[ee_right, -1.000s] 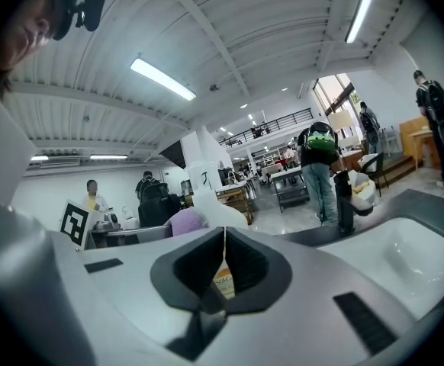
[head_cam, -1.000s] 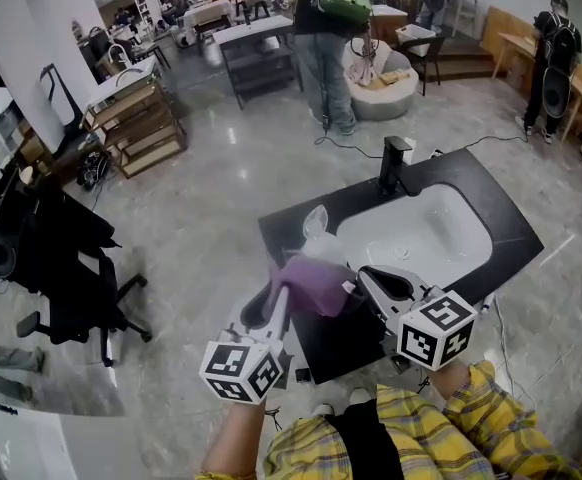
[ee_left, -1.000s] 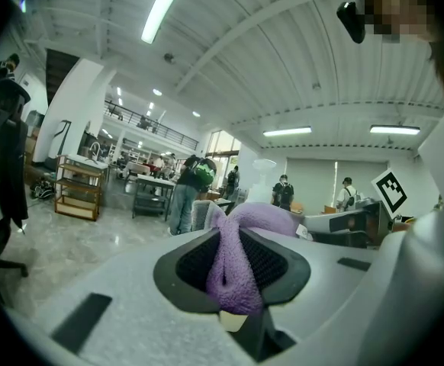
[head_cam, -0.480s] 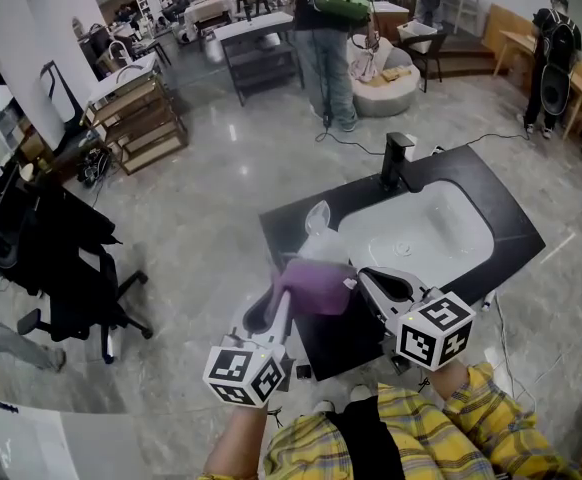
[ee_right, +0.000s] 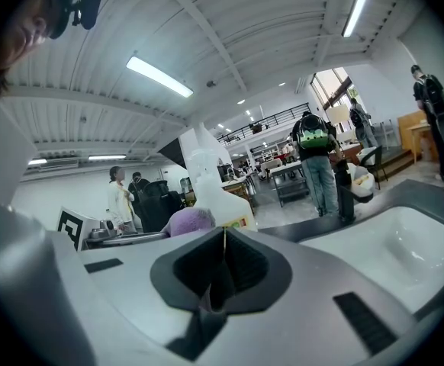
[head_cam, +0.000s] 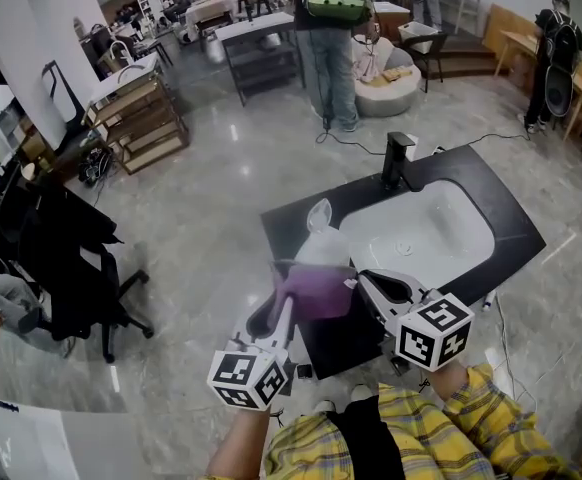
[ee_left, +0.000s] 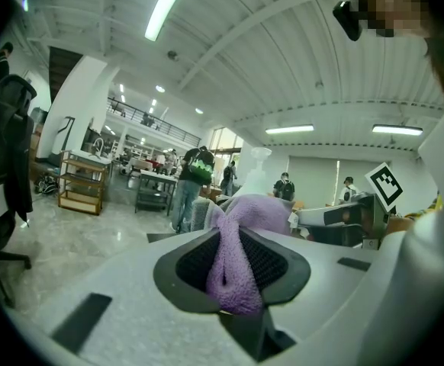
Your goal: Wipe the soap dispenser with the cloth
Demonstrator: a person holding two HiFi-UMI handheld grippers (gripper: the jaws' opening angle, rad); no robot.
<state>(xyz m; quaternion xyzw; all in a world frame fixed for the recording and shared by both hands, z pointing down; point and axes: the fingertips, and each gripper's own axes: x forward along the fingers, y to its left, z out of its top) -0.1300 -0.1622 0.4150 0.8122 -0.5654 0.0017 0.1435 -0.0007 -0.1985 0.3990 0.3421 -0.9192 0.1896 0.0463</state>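
Counter (head_cam: 501, 218), black, carries a white sink (head_cam: 421, 233). The soap dispenser (head_cam: 321, 236) stands upright at the counter's left corner. The purple cloth (head_cam: 316, 290) lies against the dispenser, clamped in the left gripper (head_cam: 283, 298). The right gripper (head_cam: 359, 281) is fully closed on nothing, just beside the cloth. Risk: with nothing bracing it, the dispenser may tip under sideways wiping pressure.

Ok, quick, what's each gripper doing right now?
Left gripper: jaws closed on the purple cloth.
Right gripper: jaws closed, nothing between them.
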